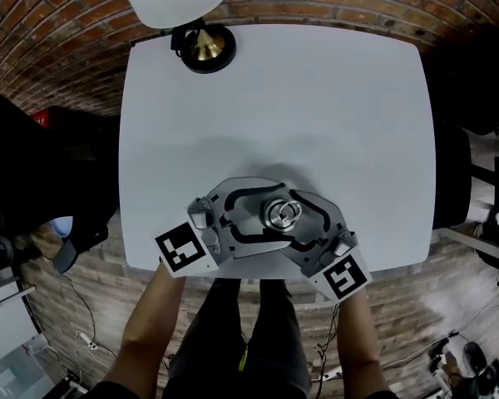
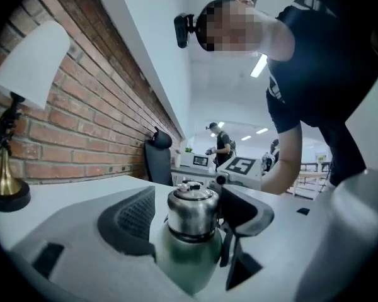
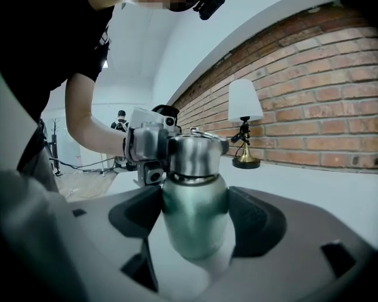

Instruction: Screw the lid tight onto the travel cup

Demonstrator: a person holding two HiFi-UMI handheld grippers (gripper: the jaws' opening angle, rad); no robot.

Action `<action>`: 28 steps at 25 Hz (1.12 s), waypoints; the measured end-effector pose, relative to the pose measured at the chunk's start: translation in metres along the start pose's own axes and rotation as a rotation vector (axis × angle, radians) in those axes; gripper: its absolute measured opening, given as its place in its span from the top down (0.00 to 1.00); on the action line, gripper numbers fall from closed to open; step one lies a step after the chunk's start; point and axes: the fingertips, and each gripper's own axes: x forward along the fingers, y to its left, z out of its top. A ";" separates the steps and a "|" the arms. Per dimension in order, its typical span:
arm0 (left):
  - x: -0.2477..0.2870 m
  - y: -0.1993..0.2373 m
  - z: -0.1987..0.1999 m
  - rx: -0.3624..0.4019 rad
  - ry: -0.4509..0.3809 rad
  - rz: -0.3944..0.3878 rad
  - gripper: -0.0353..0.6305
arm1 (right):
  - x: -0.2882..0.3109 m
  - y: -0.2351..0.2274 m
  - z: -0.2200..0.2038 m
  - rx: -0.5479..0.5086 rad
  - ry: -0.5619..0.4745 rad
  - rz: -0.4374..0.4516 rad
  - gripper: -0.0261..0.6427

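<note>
Steel on top and green below, the travel cup [image 2: 189, 257] stands near the counter's [image 1: 274, 106] front edge, just ahead of the person, with a tool on each side.

The right tool [image 3: 195, 222] is closed on the cup's green body, and its dark pads [image 3: 255, 225] press in from both sides to hold the cup upright. The left tool [image 2: 186, 222] sits level at the height of the lid [image 2: 191, 209], with its jaws wide apart. The lid stands between them, but the left-hand pad is clear of the steel, so this tool grips nothing.

The lid is already seated on the cup's mouth and looks square, so I judge this to be a re-grip partway through tightening. How far the thread has run cannot be told. The next move calls for the left jaws to close squarely on the lid's steel wall and turn it. Meanwhile the right tool must hold the body firm, so the cup neither spins nor tips.

By count there are one cup, one lid and two tools. At the counter's far edge is one lamp [image 1: 204, 44] with a brass base and a white shade. A brick wall [image 3: 340, 93] stands behind it.
</note>
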 end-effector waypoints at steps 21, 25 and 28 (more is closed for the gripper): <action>0.003 0.009 0.000 0.061 0.033 0.475 0.56 | -0.001 -0.002 0.001 0.005 -0.052 -0.146 0.49; 0.007 0.002 0.002 0.073 0.035 0.202 0.56 | -0.001 -0.001 0.003 -0.022 -0.048 -0.058 0.49; 0.011 0.000 0.002 0.061 0.047 0.084 0.56 | -0.003 -0.002 0.000 -0.012 -0.020 -0.012 0.49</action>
